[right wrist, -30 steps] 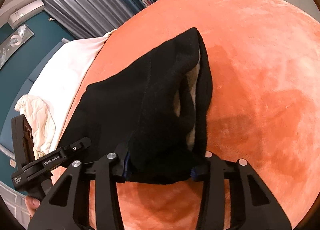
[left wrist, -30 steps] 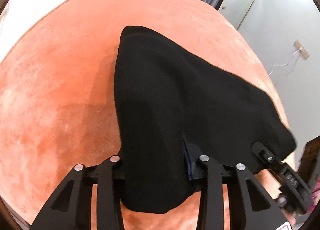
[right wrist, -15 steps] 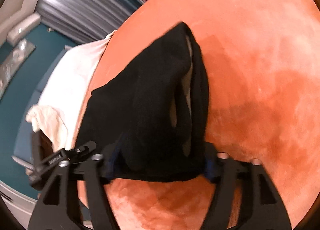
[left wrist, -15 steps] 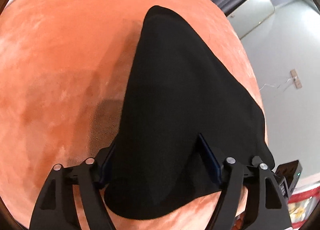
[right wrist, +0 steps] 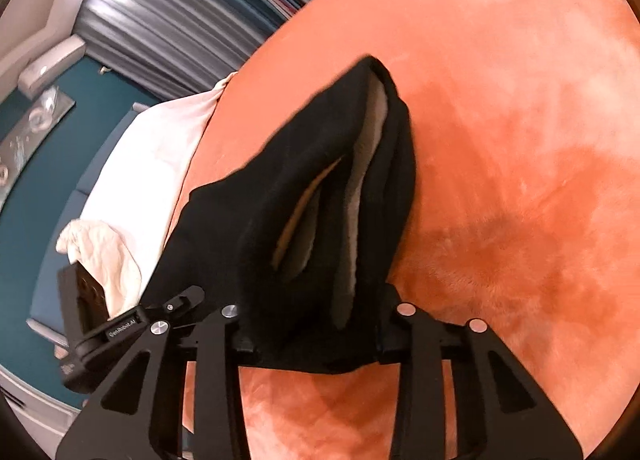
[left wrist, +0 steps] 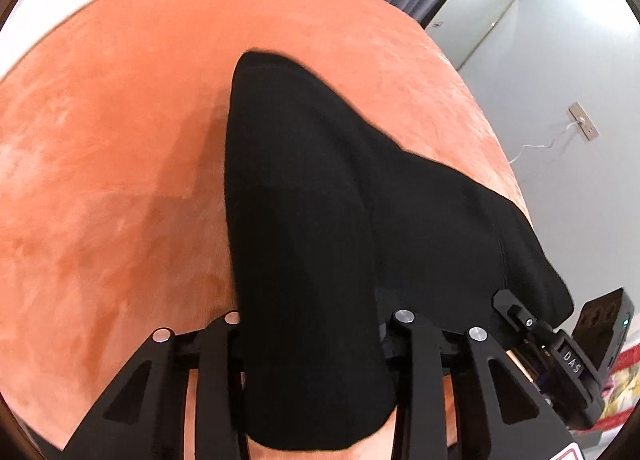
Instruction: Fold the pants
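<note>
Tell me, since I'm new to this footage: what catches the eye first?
The black fleece-lined pants fill the middle of both views, draped over the orange velvety bedspread. Each end is pinched between gripper fingers: left gripper, right gripper. White bedding lies at the bed's far edge.

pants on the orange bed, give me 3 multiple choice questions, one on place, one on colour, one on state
1. What do the pants lie on?
A. an orange cover
B. a wooden floor
C. a glass table

2. What colour is the pants' outside?
A. white
B. black
C. red

3. How do the hand-held grippers stand?
A. both open, clear of the cloth
B. only the left grips
C. each has cloth between its fingers

Answers:
1 A: the orange cover surrounds the cloth in both views.
2 B: the outside is black; only the lining seen from the right wrist is grey.
3 C: the left hand-held gripper and the right hand-held gripper each have a bunch of cloth between their fingers.
</note>
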`<control>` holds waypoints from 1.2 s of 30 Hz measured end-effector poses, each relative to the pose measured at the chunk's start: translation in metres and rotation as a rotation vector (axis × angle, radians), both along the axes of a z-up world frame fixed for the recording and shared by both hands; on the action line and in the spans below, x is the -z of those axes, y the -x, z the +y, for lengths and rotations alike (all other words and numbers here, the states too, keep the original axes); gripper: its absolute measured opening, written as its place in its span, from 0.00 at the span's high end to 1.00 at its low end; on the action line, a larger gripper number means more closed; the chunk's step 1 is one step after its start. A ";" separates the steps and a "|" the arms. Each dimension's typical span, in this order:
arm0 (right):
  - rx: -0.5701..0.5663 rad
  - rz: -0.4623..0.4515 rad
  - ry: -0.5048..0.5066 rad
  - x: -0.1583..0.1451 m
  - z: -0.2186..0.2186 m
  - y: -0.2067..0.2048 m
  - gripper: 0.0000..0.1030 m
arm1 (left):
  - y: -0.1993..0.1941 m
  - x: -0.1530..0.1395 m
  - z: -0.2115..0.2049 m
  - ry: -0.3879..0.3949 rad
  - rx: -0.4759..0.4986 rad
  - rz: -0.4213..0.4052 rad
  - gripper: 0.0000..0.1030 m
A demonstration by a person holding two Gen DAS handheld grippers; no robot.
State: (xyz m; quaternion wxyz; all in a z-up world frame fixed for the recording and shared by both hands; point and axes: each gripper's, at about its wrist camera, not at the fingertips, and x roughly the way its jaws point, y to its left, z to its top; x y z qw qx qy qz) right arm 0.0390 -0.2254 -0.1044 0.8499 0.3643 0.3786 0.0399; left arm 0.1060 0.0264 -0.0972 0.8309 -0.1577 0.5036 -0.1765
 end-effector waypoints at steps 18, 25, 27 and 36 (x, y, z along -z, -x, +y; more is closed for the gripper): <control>-0.032 -0.061 0.083 -0.040 0.031 0.084 0.68 | 0.091 -0.046 0.011 -0.149 0.024 -0.102 0.72; -0.038 -0.084 0.079 -0.050 0.034 0.095 0.68 | 0.097 -0.057 0.002 -0.147 0.018 -0.123 0.72; -0.042 -0.098 0.081 -0.053 0.032 0.099 0.68 | 0.099 -0.063 0.002 -0.146 0.016 -0.136 0.72; -0.048 -0.184 0.094 -0.086 0.032 0.104 0.68 | 0.104 -0.104 0.008 -0.115 0.005 -0.220 0.72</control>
